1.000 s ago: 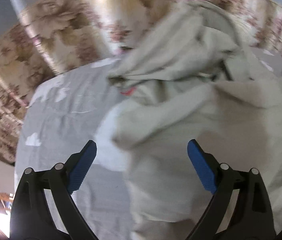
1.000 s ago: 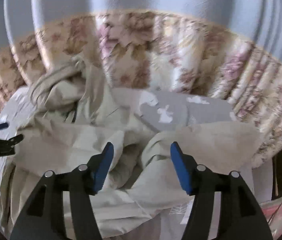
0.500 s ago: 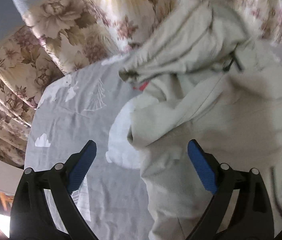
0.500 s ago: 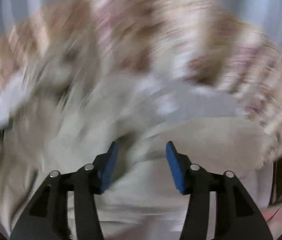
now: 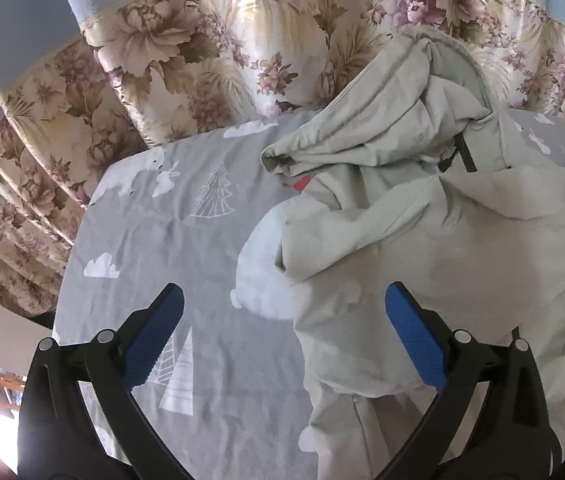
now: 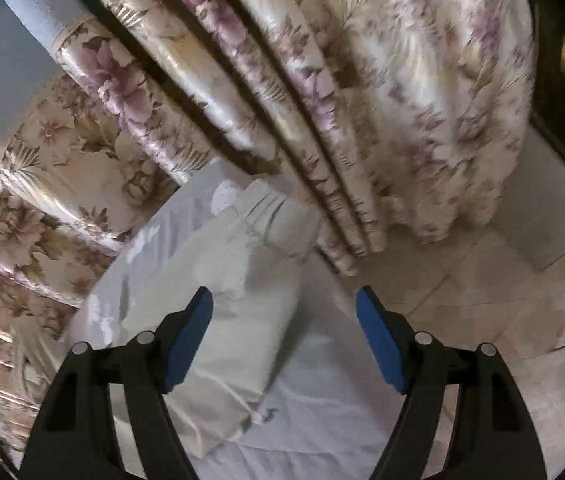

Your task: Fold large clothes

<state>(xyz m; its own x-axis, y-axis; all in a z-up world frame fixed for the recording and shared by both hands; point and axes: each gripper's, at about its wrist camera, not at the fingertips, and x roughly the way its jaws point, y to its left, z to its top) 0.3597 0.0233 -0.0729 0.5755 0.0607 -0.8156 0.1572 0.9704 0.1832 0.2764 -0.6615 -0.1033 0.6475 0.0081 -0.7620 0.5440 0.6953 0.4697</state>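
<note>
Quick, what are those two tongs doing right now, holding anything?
Left tongs: opening, wide, holding nothing.
Right tongs: opening, holding nothing.

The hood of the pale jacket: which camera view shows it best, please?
The left wrist view. There the hood lies at the far end of the crumpled jacket, near the floral curtain, with a dark drawcord below it. The right wrist view shows only a flat sleeve-like part of pale cloth, blurred, and no hood.

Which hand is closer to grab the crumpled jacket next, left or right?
Probably left. The left gripper hangs over the crumpled pale grey-green jacket, jaws opening around its edge. The right gripper, also opening, faces a folded pale cloth by the floral curtain.
</note>
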